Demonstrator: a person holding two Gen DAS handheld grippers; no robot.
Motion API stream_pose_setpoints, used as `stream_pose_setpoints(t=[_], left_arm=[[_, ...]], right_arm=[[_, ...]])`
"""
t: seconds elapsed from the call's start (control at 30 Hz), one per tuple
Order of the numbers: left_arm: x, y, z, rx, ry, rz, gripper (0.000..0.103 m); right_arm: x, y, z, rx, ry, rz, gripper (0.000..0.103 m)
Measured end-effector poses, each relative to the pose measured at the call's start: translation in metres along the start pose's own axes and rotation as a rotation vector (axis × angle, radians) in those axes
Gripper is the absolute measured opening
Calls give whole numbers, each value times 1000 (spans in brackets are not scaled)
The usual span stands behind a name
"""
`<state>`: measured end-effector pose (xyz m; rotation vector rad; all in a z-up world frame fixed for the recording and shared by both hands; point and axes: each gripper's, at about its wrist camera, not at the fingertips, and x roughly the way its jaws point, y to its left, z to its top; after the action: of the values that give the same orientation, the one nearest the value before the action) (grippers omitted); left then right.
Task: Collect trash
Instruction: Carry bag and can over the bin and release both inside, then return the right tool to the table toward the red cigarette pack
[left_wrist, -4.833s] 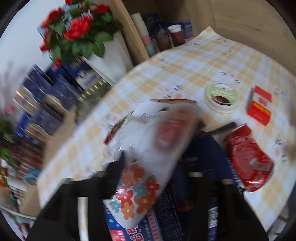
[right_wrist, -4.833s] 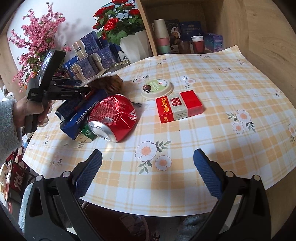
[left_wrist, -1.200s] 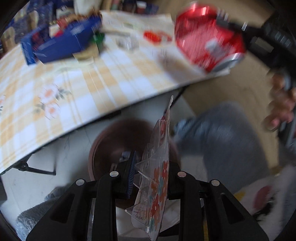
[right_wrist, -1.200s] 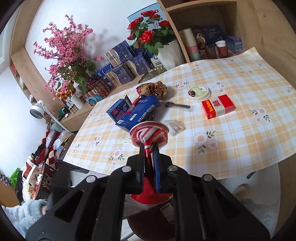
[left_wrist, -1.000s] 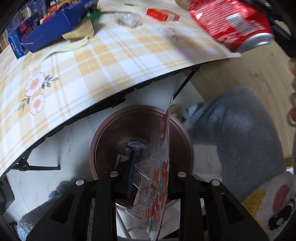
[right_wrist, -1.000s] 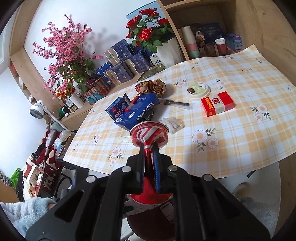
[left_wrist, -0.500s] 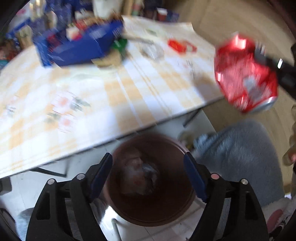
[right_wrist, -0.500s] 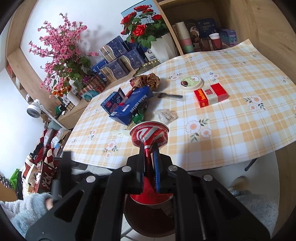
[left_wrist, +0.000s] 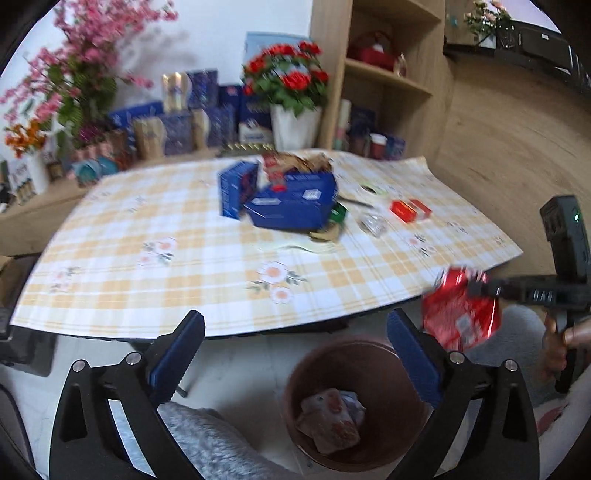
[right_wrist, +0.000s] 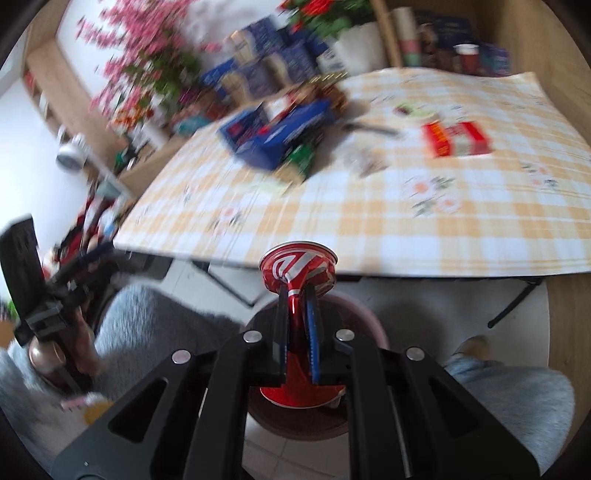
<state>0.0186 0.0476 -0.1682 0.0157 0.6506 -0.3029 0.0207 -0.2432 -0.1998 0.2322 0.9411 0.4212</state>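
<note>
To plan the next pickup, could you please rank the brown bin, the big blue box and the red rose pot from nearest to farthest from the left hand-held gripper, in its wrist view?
1. Brown bin, on the floor just below right.
2. Big blue box, mid-table.
3. Red rose pot, behind the table, centre.

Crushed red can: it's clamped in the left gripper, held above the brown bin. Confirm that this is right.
Not quite. The crushed red can is clamped in the right gripper, not the left. The right wrist view shows its jaws pinched on the can above the brown bin. In the left wrist view the left gripper has nothing between its jaws, which are opening.
</note>
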Motion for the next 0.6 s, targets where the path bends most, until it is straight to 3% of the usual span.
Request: stream_pose_setpoints(t=[0.13, 0.43, 0.6], left_arm=[[-8, 7, -15, -48, -59, 69, 97], [23, 33, -22, -194, 88, 144, 97], [25, 26, -22, -168, 94, 148, 97]], right_arm=[[28, 20, -10, -92, 57, 1, 12], [82, 6, -25, -40, 130, -10, 12], [97, -7, -37, 1, 179, -41, 12]])
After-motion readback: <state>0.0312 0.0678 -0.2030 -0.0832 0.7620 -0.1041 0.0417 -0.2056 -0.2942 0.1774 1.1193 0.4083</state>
